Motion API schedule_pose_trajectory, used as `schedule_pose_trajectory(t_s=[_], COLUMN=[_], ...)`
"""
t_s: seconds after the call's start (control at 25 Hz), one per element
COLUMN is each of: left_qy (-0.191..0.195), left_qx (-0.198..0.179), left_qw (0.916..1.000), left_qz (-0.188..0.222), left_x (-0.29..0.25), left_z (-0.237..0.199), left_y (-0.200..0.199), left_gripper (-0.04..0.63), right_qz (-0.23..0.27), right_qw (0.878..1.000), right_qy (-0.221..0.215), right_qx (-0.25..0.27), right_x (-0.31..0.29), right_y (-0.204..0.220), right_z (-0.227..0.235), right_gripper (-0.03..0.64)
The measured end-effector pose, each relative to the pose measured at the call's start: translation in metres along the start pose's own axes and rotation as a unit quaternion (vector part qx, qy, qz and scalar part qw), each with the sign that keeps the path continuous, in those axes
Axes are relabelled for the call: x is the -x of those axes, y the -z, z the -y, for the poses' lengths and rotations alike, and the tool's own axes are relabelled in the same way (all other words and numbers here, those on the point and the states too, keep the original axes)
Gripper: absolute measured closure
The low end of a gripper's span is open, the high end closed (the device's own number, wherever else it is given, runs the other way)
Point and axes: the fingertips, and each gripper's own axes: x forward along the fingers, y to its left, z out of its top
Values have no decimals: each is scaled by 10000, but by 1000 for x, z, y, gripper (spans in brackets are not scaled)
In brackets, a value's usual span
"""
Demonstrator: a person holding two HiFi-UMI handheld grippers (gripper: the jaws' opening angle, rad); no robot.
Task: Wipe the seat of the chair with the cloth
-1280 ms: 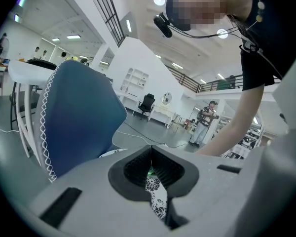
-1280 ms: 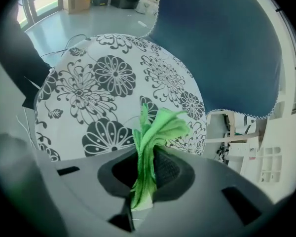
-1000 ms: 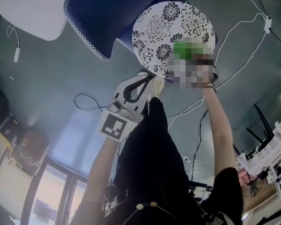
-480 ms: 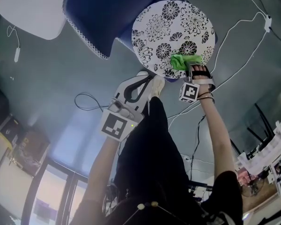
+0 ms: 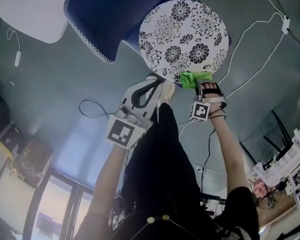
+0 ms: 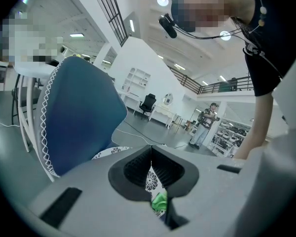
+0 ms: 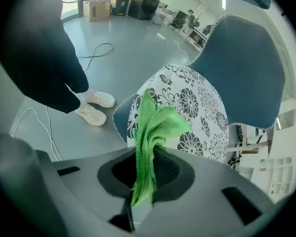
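The right gripper (image 7: 147, 168) has its fingers pinched tight on the green cloth (image 7: 155, 125), which bunches out just past the fingertips. In the head view that free end sits at the near rim of the flower-patterned seat (image 5: 185, 31) (whether it presses on the seat I cannot tell). The blue backrest (image 5: 115, 11) stands beyond the seat, farther ahead of the fingertips. The left gripper (image 6: 150, 168) holds nothing, its fingers pressed together at the tips; seat and cloth show beyond them.

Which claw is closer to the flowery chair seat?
Right. The right claw holds the green cloth at the near edge of the seat; the left claw is off it, over the floor.
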Motion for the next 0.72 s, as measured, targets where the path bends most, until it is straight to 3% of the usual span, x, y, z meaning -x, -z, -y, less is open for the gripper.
schedule_pose_trajectory(t_s=[0.24, 0.36, 0.52, 0.72], left_qy=[33, 50, 44, 37], left_qx=[24, 0, -11, -149], left_qw=[10000, 10000, 10000, 9998], left_qz=[-53, -51, -51, 112], left_x=[-3, -2, 1, 3], left_z=[3, 4, 4, 7], left_y=[5, 4, -1, -29], left_gripper=[588, 588, 589, 588], right_qz=[31, 33, 125, 341], right_qw=[9999, 10000, 9954, 9765], right_qy=[-64, 55, 393, 959], right_qx=[122, -59, -862, -1901], right_x=[2, 5, 20, 66], right_y=[-3, -2, -4, -5], right_z=[-7, -1, 38, 101], right_gripper=[564, 564, 563, 563])
